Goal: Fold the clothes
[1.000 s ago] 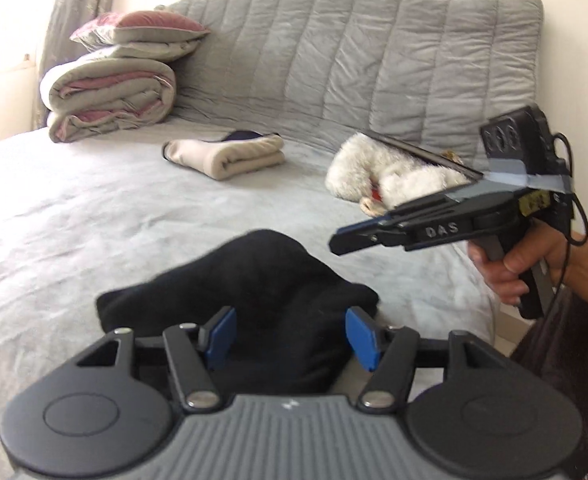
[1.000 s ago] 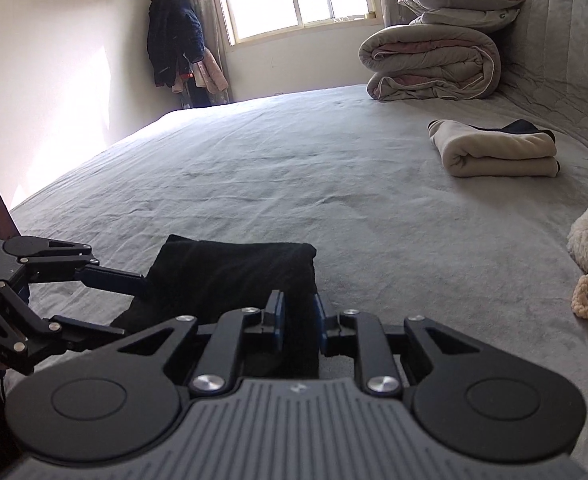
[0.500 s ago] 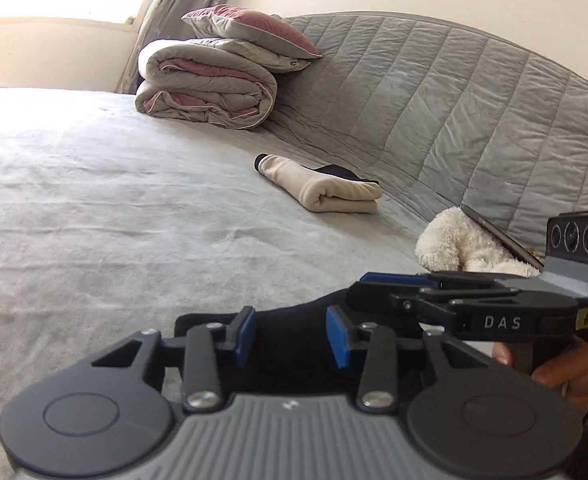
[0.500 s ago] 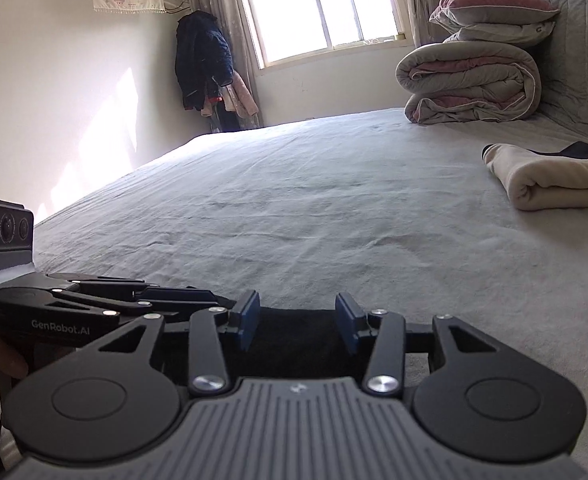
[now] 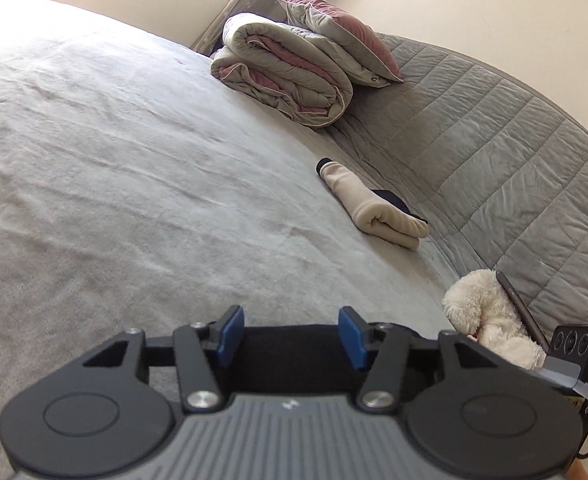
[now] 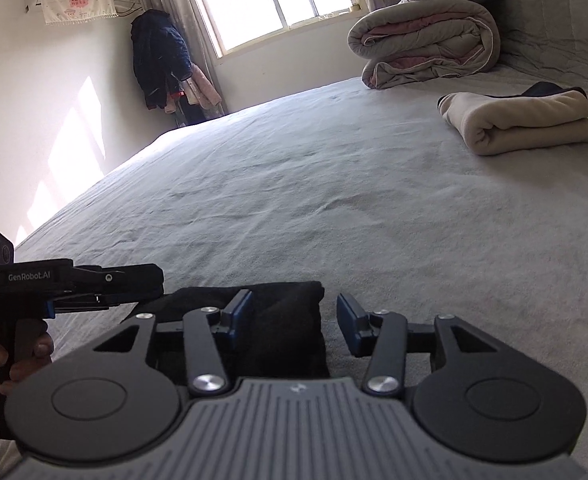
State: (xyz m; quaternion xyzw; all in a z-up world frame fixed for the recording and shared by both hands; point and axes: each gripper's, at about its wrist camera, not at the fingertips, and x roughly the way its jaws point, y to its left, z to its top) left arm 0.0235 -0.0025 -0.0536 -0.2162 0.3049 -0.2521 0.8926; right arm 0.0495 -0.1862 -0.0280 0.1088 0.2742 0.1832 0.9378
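Note:
A black folded garment [image 6: 290,344] lies on the grey bed [image 6: 334,200] close in front of both grippers. My right gripper [image 6: 294,318] hangs over its right end with jaws opening. The left pad is over the cloth, the right pad is just past its edge, and neither presses. In the left wrist view the black garment [image 5: 294,346] spans the gap under my left gripper [image 5: 291,334], whose jaws are opening with the pads clear of the cloth. From the right wrist view, my left gripper [image 6: 156,280] reaches in over the garment's left end, held by a hand [image 6: 22,356].
A folded cream garment [image 6: 522,124] lies farther back by the quilted headboard [image 5: 514,152]. A rolled duvet with pillows [image 5: 286,80] sits in the far corner. A white plush toy [image 5: 490,316] lies at the right. Clothes hang [image 6: 162,64] beside the window.
Both grippers sank lower over the black garment, and the left view rolled. The right jaws widened from nearly shut. The left jaws narrowed, then widened again.

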